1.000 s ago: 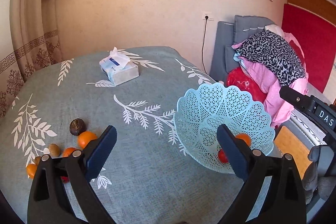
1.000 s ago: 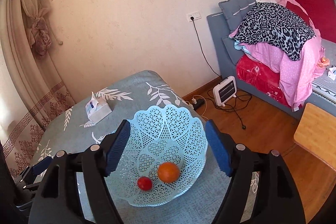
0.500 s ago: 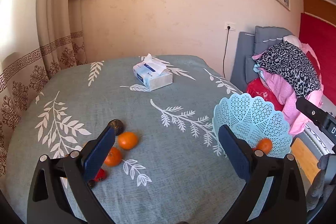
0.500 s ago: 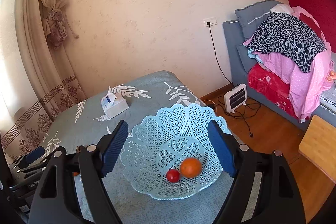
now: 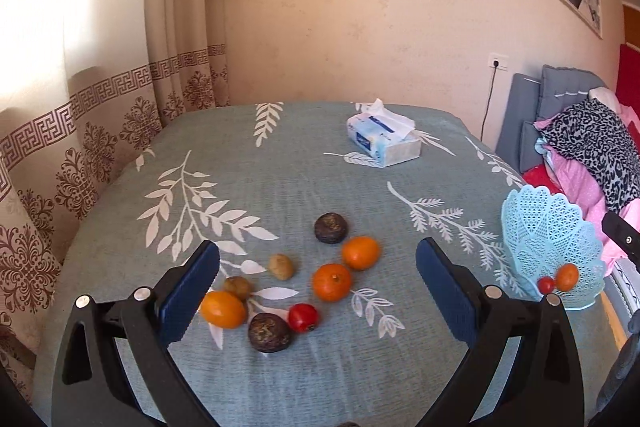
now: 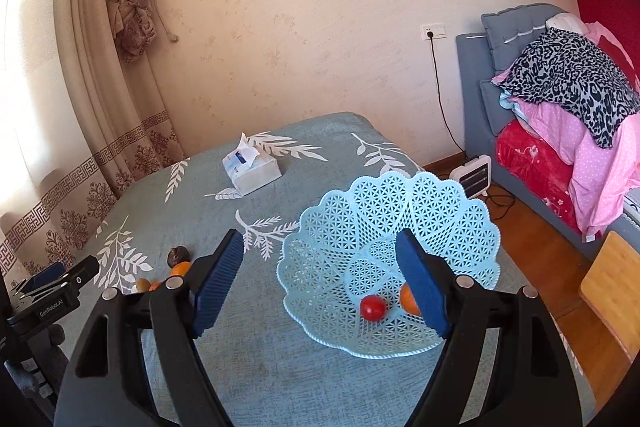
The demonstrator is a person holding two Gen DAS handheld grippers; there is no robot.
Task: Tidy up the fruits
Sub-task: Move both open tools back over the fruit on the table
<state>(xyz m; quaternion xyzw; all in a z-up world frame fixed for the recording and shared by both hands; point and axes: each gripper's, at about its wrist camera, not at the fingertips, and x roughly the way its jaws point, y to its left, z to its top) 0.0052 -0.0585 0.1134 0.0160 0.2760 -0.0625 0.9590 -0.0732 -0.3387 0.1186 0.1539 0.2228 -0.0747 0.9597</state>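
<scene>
Loose fruit lies on the grey-green leaf-print tablecloth point(image 5: 280, 195): three oranges point(image 5: 332, 281), two dark wrinkled fruits point(image 5: 330, 227), two small brown ones point(image 5: 281, 266) and a red one point(image 5: 303, 317). My left gripper point(image 5: 318, 255) hangs open above this cluster, nothing between its fingers. The pale blue lattice basket point(image 6: 440, 211) sits at the table's right side and holds a red fruit point(image 6: 373, 308) and an orange point(image 6: 406, 298), which is partly hidden by a finger. My right gripper point(image 6: 320, 247) is open and empty over the basket's near-left rim.
A tissue box point(image 5: 384, 141) stands at the back of the table. Patterned curtains point(image 5: 100, 131) hang left. A grey sofa piled with clothes point(image 6: 560, 99), a small heater point(image 6: 474, 181) on the wooden floor and a wooden surface point(image 6: 612, 283) are on the right.
The left gripper has swung left from the basket to the fruit cluster, which now lies between its fingers. The right gripper has drifted left, so the basket sits further right. Both stay open.
</scene>
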